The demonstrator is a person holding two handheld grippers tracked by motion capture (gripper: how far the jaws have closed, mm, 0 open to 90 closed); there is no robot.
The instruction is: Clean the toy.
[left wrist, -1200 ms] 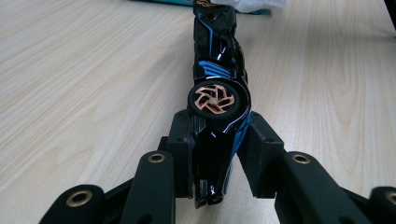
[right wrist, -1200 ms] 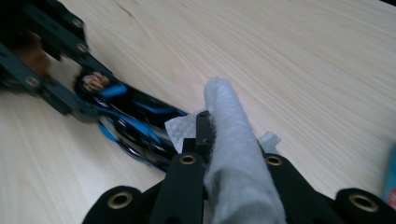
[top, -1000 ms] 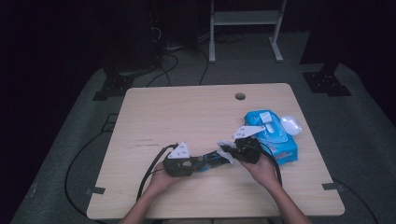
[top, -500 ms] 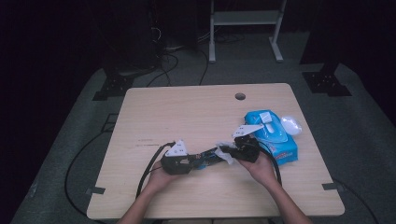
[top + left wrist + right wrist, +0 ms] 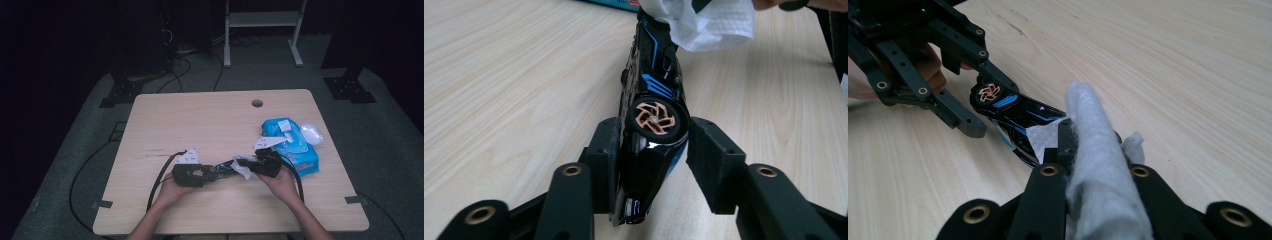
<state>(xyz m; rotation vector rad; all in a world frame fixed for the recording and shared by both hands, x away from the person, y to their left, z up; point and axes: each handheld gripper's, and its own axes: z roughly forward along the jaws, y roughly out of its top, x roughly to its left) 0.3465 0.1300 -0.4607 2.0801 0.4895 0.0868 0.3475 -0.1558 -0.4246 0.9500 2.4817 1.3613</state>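
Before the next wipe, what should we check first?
1. Left gripper grips the toy car tightly: not ok. Its jaws have just been opening; the car sits between them with a gap at one pad.
2. Right gripper shut on the wipe: ok.
3. Wipe touches the car: ok.
4. Car rests on the table: cannot tell.
5. Blue wipes pack out of the way: ok.

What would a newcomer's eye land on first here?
First, the glossy black toy car with blue stripes and a copper wheel, low near the table's front edge between the jaws of the left tool, which have just been opening; the right pad stands clear of it. Next, the white wipe pinched in the right tool and laid against the car's far end. Behind it, at the table's right side, lies a blue wipes pack.
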